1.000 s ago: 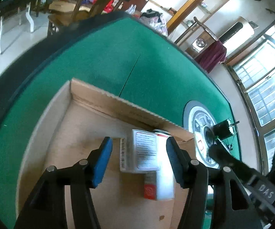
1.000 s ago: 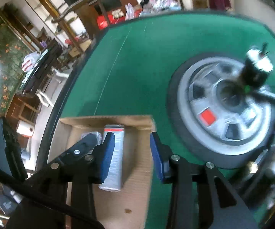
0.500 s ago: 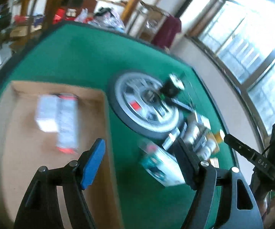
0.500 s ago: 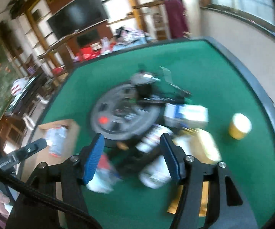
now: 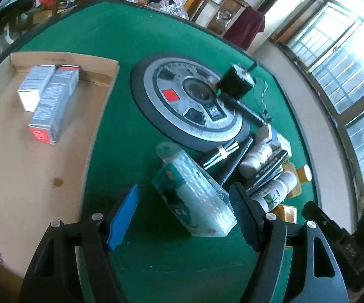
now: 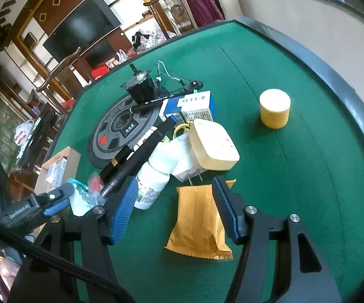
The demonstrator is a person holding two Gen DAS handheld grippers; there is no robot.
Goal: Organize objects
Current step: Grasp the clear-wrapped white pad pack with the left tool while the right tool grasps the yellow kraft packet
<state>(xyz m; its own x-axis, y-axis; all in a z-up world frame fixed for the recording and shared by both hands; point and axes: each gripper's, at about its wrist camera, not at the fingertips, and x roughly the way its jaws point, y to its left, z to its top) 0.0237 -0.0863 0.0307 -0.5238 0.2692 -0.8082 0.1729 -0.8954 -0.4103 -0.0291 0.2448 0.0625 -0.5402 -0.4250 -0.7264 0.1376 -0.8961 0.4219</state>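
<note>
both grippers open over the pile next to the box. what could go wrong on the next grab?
1. The left gripper frames the teal pack, which leans against the black tube and the bottles; lifting it may shift them.
2. The right gripper straddles the flat yellow pouch; the fingers may slide over it.
3. The white bottle touches its left finger and could roll.
</note>
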